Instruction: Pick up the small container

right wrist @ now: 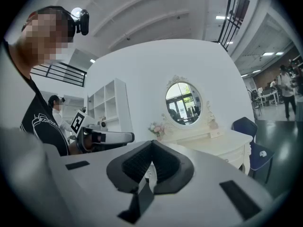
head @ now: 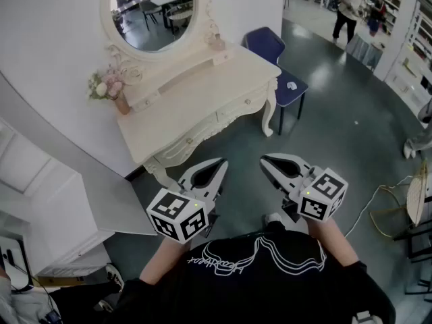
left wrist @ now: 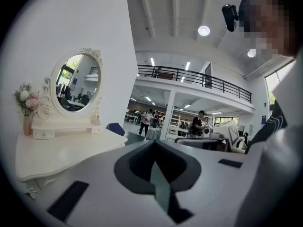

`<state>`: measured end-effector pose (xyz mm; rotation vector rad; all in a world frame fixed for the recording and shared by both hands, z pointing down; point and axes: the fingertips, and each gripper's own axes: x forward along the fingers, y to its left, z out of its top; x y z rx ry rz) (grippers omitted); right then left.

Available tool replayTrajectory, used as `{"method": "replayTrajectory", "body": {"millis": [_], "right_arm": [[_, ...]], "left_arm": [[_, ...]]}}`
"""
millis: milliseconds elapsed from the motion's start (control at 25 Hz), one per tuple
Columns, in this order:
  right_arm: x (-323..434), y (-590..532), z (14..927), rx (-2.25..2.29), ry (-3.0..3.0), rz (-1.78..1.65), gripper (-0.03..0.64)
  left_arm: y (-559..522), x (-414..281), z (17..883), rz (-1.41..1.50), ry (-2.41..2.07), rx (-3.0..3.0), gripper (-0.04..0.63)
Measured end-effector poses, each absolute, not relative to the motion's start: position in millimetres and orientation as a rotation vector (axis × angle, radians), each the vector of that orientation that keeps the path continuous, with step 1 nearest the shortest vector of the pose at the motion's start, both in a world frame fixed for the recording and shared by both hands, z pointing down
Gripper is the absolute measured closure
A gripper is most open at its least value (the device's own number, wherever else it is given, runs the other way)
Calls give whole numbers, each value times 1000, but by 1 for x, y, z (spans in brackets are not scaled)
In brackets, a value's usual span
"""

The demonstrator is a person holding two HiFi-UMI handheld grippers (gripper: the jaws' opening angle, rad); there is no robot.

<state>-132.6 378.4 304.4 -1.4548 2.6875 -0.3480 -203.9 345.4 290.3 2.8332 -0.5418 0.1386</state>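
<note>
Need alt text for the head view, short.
Top-down: left gripper and right gripper, both shut and empty, held out over a dark floor, facing a cream dressing table with an oval mirror, a vase of flowers and a blue chair beyond.

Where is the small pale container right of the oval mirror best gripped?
The small pale container stands on a raised shelf beside the oval mirror, wall behind. So probably pinch across its sides, coming from the front edge of the cream dressing table. Finer shape is too small to tell.
</note>
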Motion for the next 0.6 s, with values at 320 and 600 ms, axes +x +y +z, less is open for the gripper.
{"method": "replayTrajectory", "body": {"millis": [320, 600], "right_arm": [[-147, 377, 298, -1433, 2703, -337, 612], [-146, 366, 307, -1430, 2674, -377, 612]], "left_arm": [[346, -216, 287, 129, -546, 2836, 594], [336, -216, 295, 147, -556, 2830, 594]]}}
